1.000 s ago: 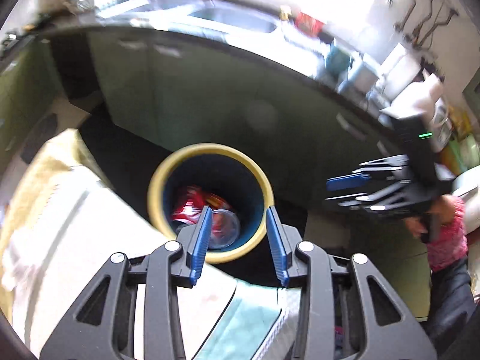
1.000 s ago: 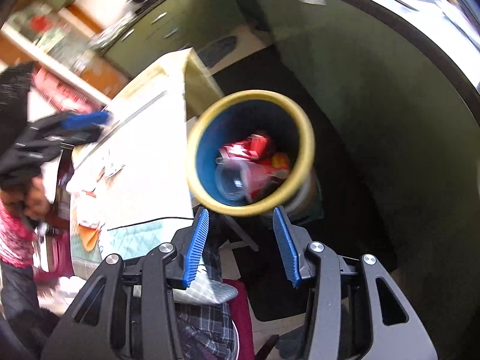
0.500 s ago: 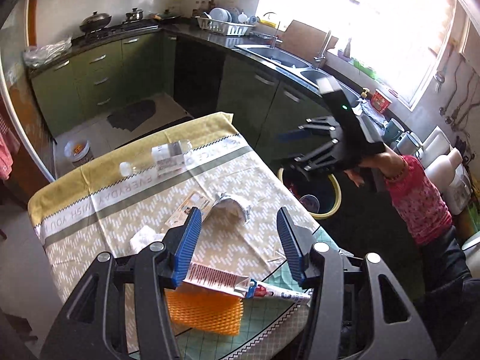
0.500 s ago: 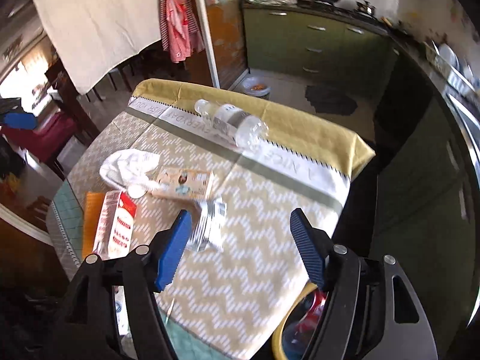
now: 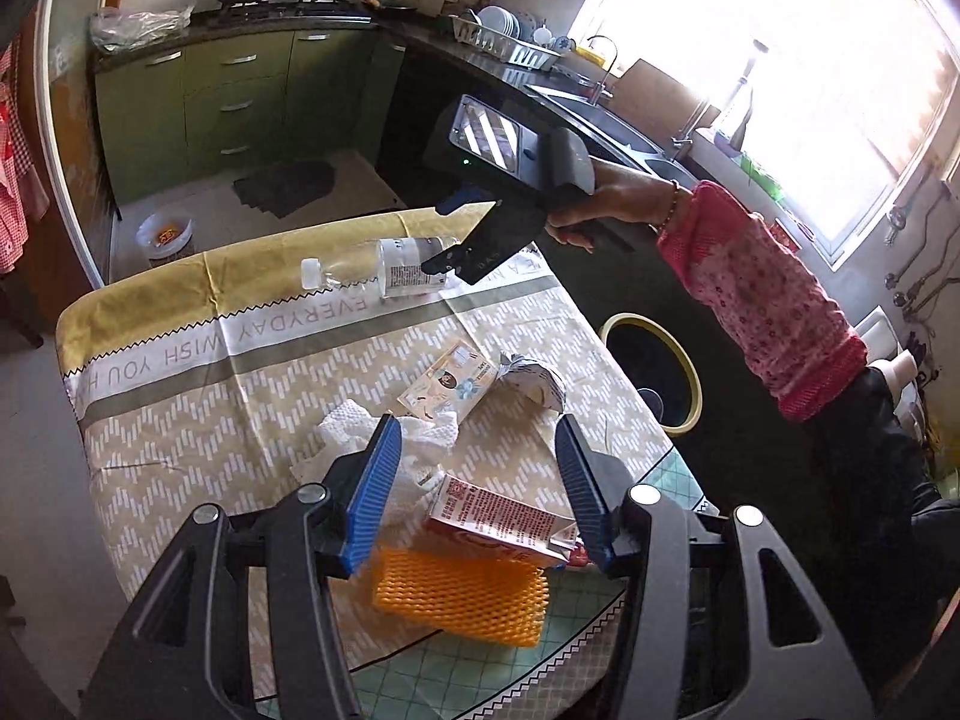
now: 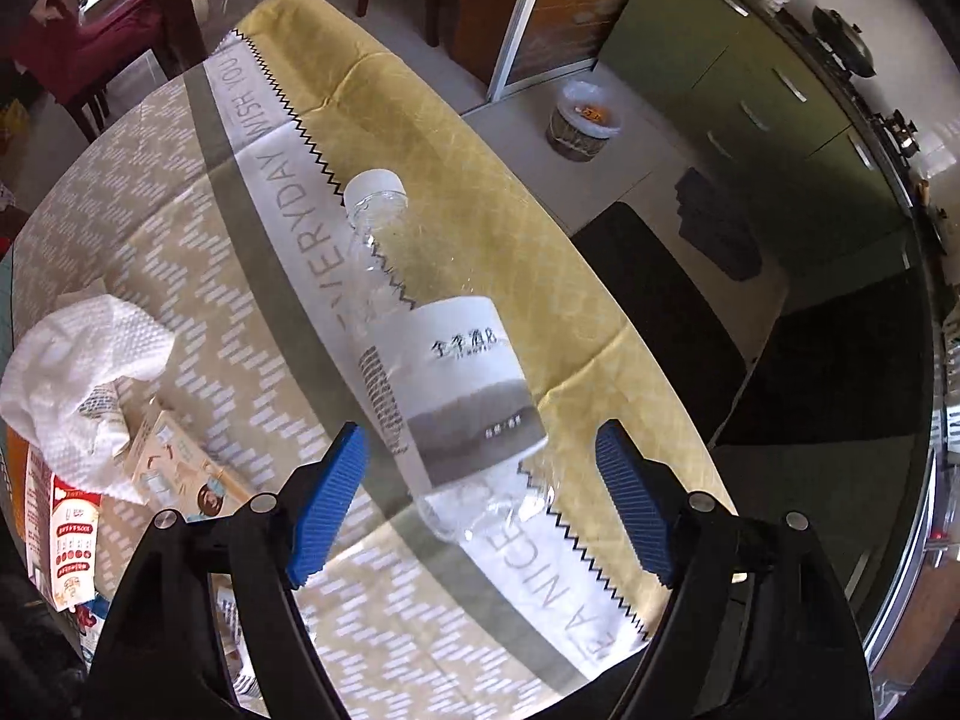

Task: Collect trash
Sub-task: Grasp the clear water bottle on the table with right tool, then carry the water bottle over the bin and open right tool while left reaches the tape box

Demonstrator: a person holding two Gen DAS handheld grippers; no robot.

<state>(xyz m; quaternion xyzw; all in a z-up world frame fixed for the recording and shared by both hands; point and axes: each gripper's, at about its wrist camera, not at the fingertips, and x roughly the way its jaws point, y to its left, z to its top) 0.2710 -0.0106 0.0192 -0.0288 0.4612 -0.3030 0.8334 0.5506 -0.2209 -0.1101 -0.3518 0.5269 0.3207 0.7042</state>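
Observation:
A clear plastic bottle [image 6: 438, 354] with a white label lies on the table; it also shows in the left wrist view [image 5: 384, 267]. My right gripper [image 6: 480, 498] is open, its jaws on either side of the bottle's base end, just above it; it shows in the left wrist view [image 5: 465, 243] too. My left gripper [image 5: 480, 492] is open and empty above a red-and-white carton [image 5: 498, 519], white tissue [image 5: 384, 444] and an orange foam net [image 5: 462, 594]. A yellow-rimmed bin [image 5: 654, 372] stands beside the table.
A small printed box [image 5: 447, 381] and a crumpled wrapper [image 5: 534, 378] lie mid-table. The tablecloth [image 5: 198, 396] covers a glass-topped table. Green kitchen cabinets [image 5: 210, 96] and a sink counter [image 5: 600, 114] stand behind. A small lined basket [image 6: 582, 120] sits on the floor.
Both grippers swung from above the bin back over the table. The right gripper has come down around the bottle. The left gripper has dropped closer to the carton.

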